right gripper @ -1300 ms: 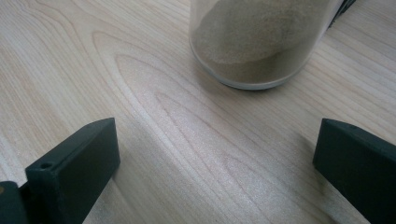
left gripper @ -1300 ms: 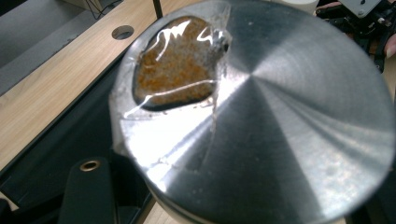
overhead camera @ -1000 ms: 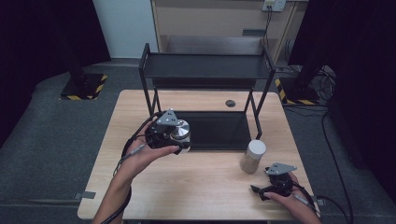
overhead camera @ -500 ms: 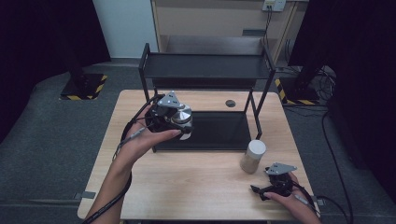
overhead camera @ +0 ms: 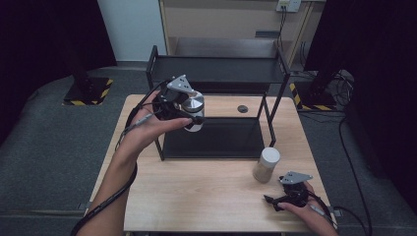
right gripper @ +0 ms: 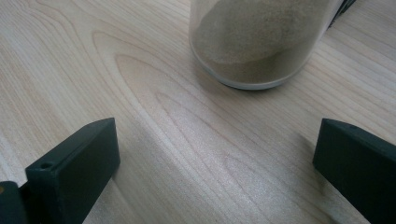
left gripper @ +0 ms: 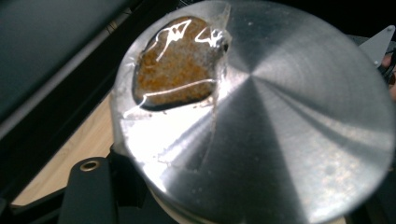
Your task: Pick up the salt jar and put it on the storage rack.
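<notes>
My left hand-held gripper [overhead camera: 189, 115] now carries the metal-lidded jar [overhead camera: 193, 110] higher than a second ago, pinched in its jaws, beside the black rack [overhead camera: 216, 73], so placing comes next. My right hand-held gripper [overhead camera: 275, 200] rests spread on the worktop [overhead camera: 206, 196], the sand jar [overhead camera: 266, 164] just ahead.

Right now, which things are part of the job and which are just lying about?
In the job:
- left gripper, shut on the silver-lidded jar
- black rack, close behind it
- sand jar
- right gripper, open, on the table

Lying about:
- small dark disc
</notes>
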### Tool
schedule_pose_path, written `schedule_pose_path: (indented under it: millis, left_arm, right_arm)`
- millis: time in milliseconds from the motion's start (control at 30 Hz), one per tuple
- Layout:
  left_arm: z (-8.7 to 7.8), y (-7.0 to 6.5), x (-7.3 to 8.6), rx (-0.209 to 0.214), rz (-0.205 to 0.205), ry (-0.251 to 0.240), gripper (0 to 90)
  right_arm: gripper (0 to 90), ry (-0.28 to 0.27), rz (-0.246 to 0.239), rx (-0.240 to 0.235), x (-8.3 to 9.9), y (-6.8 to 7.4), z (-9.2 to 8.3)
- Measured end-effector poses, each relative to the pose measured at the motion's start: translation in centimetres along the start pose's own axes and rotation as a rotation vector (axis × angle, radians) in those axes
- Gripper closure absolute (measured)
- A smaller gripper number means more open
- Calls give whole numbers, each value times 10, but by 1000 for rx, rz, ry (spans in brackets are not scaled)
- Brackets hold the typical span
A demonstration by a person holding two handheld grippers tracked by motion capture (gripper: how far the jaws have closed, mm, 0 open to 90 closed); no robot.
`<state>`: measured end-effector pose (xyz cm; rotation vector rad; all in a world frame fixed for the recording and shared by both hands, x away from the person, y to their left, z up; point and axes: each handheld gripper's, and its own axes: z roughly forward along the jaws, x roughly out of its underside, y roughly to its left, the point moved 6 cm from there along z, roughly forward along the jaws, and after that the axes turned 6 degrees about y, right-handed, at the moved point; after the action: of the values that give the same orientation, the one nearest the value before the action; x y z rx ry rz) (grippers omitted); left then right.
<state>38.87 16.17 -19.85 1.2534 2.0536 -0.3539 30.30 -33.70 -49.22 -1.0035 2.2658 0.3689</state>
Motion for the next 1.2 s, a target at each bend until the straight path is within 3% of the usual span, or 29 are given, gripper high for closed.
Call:
schedule_pose_path:
  millis: [300, 600, 967, 1200]
  left_arm:
    - [-15, 5, -29, -20, 25, -4, 297]
    - [-28, 21, -57, -26, 29, -3, 297]
    - [-39, 49, -74, -58, -2, -8, 297]
    - [-38, 64, -81, -89, -18, -9, 298]
  right_arm:
    - [14, 0, 1, 0, 0, 0, 0]
    - [14, 0, 0, 0, 0, 0, 0]
    - [16, 0, 0, -2, 0, 0, 0]
    - [15, 0, 0, -2, 0, 0, 0]
